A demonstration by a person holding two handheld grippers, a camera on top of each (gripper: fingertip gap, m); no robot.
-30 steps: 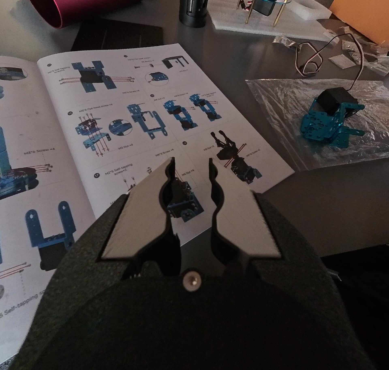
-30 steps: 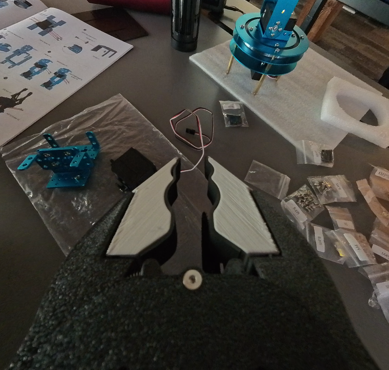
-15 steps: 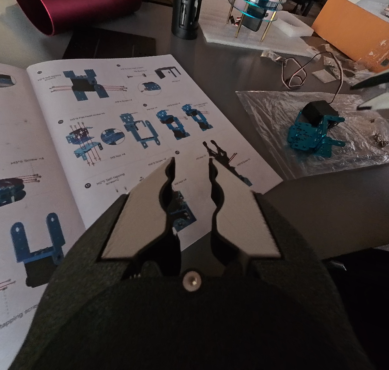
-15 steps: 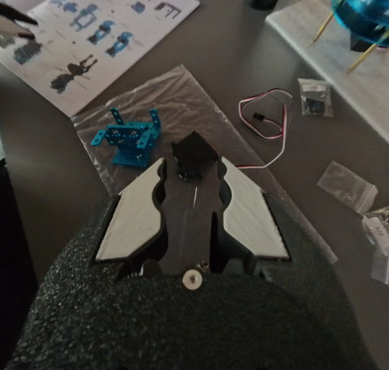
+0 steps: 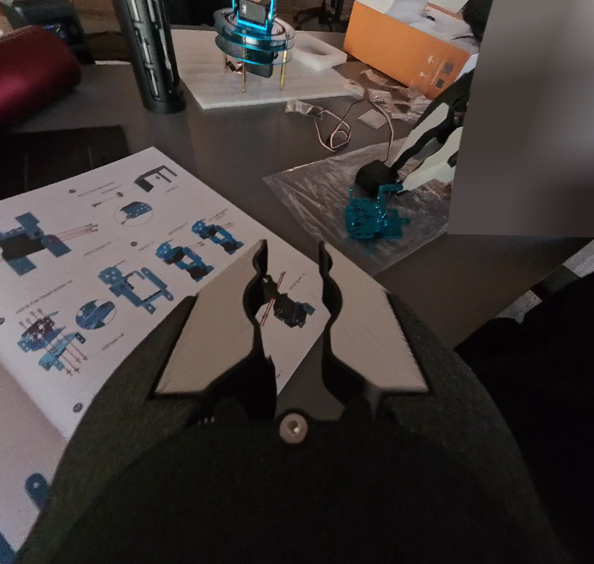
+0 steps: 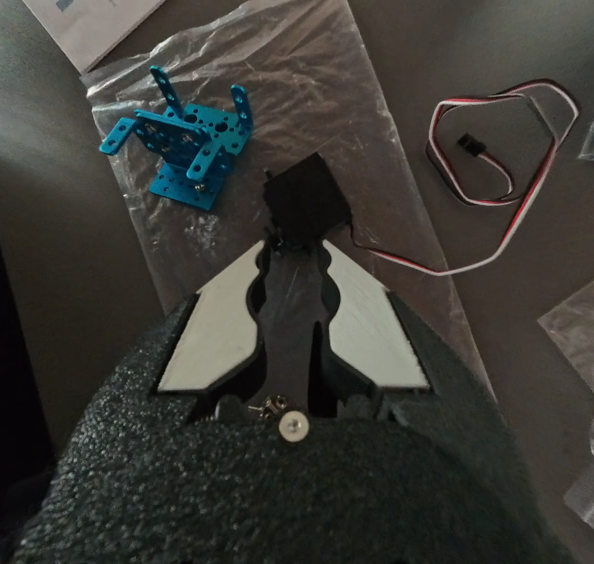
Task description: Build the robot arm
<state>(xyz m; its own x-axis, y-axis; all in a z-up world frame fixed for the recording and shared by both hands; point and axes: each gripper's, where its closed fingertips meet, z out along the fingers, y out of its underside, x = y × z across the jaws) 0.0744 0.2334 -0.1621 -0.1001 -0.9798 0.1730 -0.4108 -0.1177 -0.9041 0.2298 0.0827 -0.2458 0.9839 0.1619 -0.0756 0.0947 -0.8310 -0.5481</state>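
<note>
My right gripper (image 6: 292, 248) points down at a black servo (image 6: 302, 201) that lies on a clear plastic bag (image 6: 289, 66). Its jaws are closed in on the servo's near end, and both tips touch it. A blue metal bracket (image 6: 180, 143) stands just left of the servo. The servo's red, white and black wire (image 6: 501, 227) loops off to the right. In the left wrist view, my left gripper (image 5: 292, 249) is open and empty, hovering over an open instruction booklet (image 5: 96, 259). That view also shows the right gripper (image 5: 427, 163) at the servo (image 5: 373, 176), with the bracket (image 5: 373, 217) beside it.
A blue round turntable assembly (image 5: 254, 41) stands on a white foam sheet (image 5: 209, 79) at the back. A black cylinder (image 5: 148, 41) and a dark red tube (image 5: 29, 70) are at the back left, an orange box (image 5: 405, 44) at the back right. Small screws (image 6: 266, 404) lie on the bag.
My right gripper swung left and down over the servo, opened wide, then narrowed onto its near end. My left gripper moved right and tilted up over the booklet, with its jaws unchanged.
</note>
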